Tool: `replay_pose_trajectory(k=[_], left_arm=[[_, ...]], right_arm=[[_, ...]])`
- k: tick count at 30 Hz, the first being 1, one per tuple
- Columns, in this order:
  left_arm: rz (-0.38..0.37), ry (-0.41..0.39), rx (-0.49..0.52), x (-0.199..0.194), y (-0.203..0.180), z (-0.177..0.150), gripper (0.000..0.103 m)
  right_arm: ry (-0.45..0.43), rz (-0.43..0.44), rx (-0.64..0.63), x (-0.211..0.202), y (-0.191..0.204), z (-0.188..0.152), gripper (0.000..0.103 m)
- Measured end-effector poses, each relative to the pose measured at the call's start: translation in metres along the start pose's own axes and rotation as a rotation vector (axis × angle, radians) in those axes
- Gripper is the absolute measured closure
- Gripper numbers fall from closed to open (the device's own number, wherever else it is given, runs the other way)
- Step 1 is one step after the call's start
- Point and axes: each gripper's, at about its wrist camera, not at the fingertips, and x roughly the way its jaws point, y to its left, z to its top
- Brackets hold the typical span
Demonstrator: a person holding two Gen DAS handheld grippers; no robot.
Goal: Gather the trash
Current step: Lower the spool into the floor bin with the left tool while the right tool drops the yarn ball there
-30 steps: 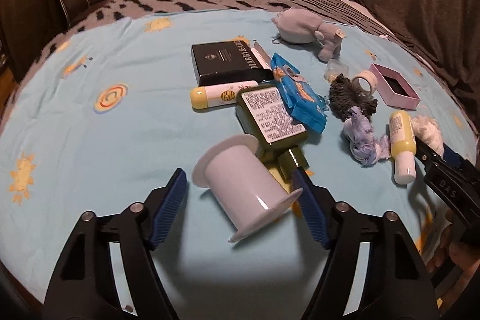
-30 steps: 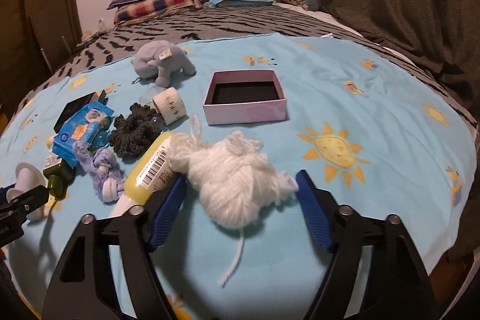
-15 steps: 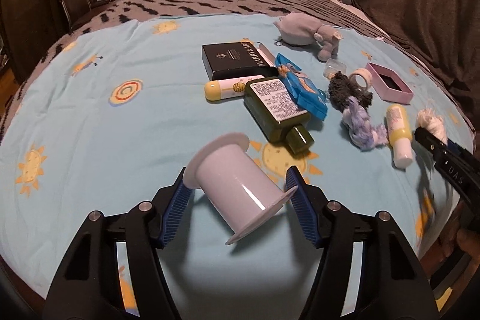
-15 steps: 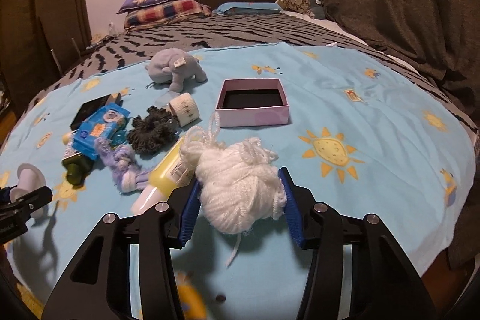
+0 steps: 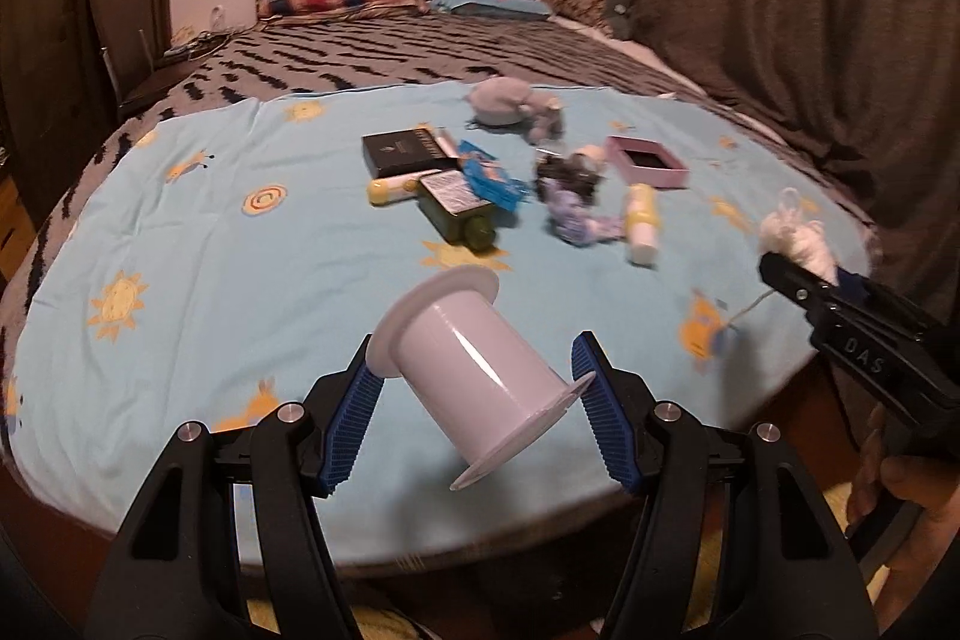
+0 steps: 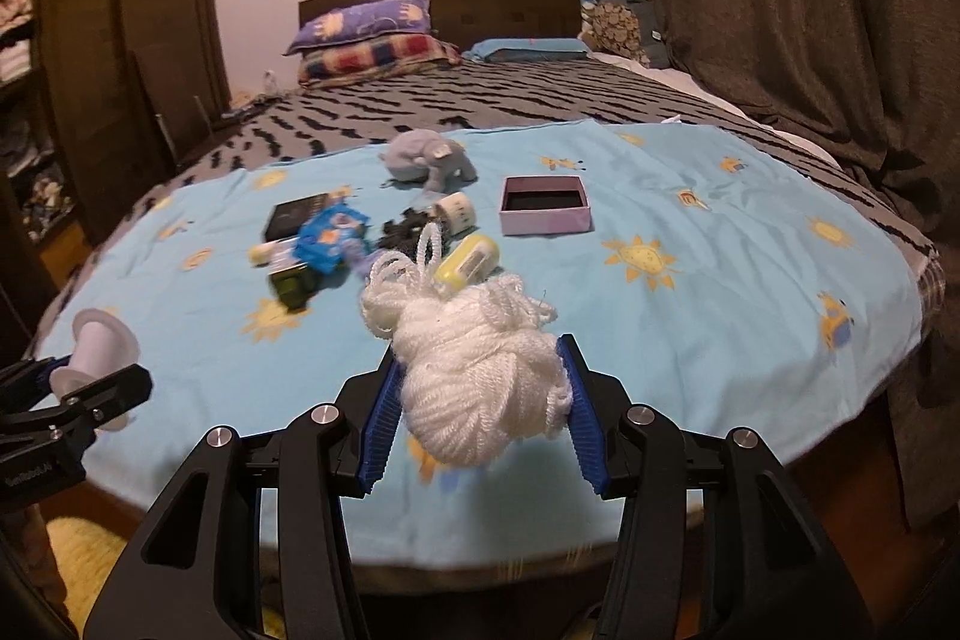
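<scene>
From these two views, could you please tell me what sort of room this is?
Most likely a bedroom: a bed with a dark headboard, stacked pillows against it, and heavy curtains along one side. The clutter lies on a light blue sheet spread over the bed.

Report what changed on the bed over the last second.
The left gripper closed on the white spool and lifted it off the blue sheet. The right gripper closed on the white yarn and lifted it. The other items on the sheet stayed put.
</scene>
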Motion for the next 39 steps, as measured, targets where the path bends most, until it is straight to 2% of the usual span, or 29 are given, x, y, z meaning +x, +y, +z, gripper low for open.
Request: replay_pose_trajectory(k=[6,12,19,28,39], left_arm=[[-0.050,0.013,-0.011,-0.026,-0.010,-0.034,0.042],[-0.120,0.094,0.013,-0.022,-0.028,-0.081,0.042],[-0.166,0.229,0.019,0.018,-0.034,-0.137,0.042],[-0.210,0.370,0.028,0.084,-0.036,-0.187,0.042],[-0.200,0.441,0.073,0.142,-0.045,-0.223,0.042]], right_arm=[[0.020,0.035,0.006,-0.033,-0.002,-0.027,0.053],[0.105,0.049,0.001,-0.032,0.000,-0.070,0.053],[0.246,0.059,-0.010,-0.007,0.007,-0.127,0.053],[0.396,0.079,0.032,0.048,0.006,-0.181,0.053],[0.487,0.050,0.081,0.101,-0.005,-0.223,0.052]])
